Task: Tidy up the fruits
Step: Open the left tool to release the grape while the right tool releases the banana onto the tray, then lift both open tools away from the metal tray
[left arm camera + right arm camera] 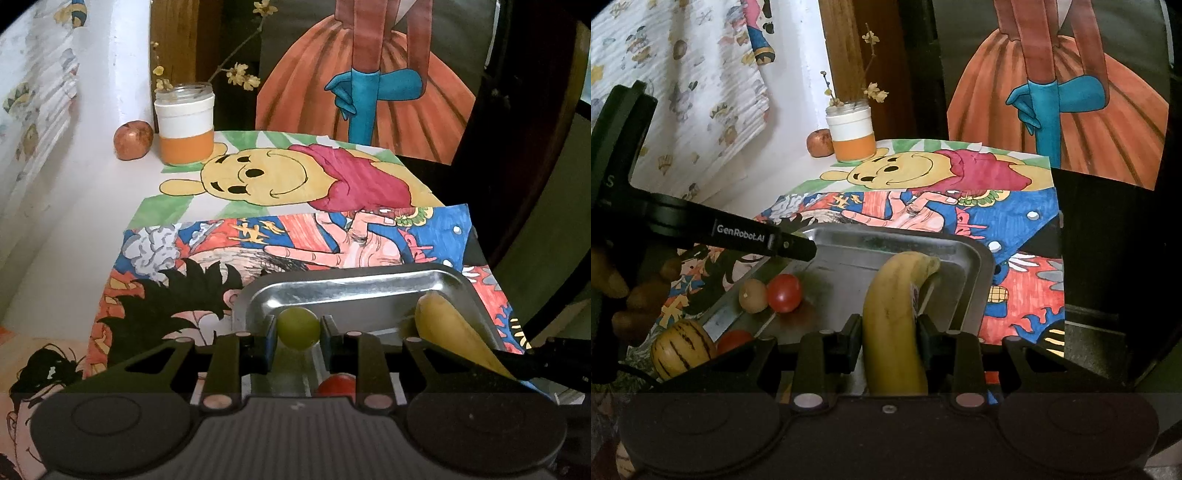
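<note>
Left gripper (298,334) clamps green grape (298,328) above left part of metal tray (354,286); tray floor directly beneath. Right gripper (890,338) grips banana (895,317), long axis pointing away along fingers, far tip by tray's right rim.

The left hand-held gripper (298,328) is closed on a green grape (298,328); the right hand-held gripper (889,338) is clamped around a banana (894,317).
</note>
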Action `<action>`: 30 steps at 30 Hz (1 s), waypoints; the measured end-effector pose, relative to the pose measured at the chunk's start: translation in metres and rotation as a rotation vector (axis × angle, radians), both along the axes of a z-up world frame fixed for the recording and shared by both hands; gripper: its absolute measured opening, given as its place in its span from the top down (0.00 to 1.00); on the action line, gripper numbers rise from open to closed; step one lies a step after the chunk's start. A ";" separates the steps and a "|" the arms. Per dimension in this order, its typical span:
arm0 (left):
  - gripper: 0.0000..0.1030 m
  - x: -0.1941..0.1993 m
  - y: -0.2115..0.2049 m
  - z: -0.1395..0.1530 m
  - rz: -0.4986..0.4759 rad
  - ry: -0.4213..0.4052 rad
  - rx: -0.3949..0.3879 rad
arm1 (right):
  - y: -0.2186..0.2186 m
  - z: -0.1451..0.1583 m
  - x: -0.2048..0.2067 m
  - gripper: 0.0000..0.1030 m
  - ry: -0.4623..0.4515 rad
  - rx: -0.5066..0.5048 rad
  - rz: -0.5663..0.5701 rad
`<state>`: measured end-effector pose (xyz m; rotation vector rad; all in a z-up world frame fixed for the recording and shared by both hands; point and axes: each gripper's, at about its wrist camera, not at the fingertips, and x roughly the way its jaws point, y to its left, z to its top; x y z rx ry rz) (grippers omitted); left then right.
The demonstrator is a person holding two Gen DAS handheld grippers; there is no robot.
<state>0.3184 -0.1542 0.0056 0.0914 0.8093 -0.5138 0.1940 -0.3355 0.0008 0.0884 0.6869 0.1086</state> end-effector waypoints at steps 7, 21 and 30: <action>0.73 0.002 0.002 -0.004 0.010 0.016 -0.002 | 0.000 0.000 0.000 0.67 -0.002 0.003 0.000; 0.72 0.001 0.005 -0.002 0.022 0.052 -0.018 | 0.002 0.006 -0.008 0.60 -0.027 -0.005 -0.019; 0.31 -0.013 0.015 0.013 0.070 0.009 -0.049 | 0.002 0.015 -0.017 0.43 -0.050 -0.007 -0.039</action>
